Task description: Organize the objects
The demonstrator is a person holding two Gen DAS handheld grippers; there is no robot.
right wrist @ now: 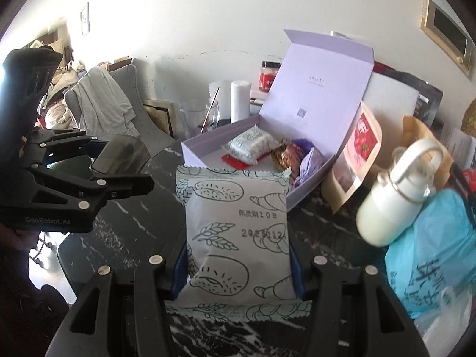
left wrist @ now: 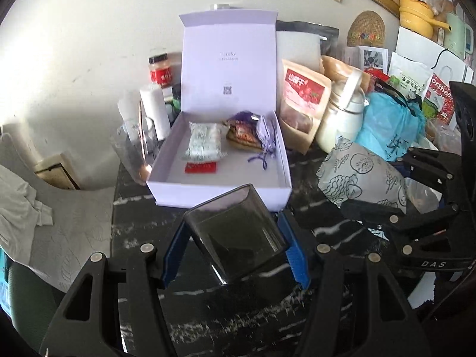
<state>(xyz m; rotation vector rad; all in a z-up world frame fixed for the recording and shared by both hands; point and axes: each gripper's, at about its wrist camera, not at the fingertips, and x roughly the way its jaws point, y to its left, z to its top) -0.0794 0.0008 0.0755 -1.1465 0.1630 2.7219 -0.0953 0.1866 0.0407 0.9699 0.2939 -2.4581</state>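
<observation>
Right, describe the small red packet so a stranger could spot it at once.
Find the open lavender box with its lid standing up, on the dark marbled table. Inside, look at the floor nearest the front wall, just in front of the white-and-green patterned pouch. The small red packet lies flat there, the only plain red, thin item in the box.
</observation>
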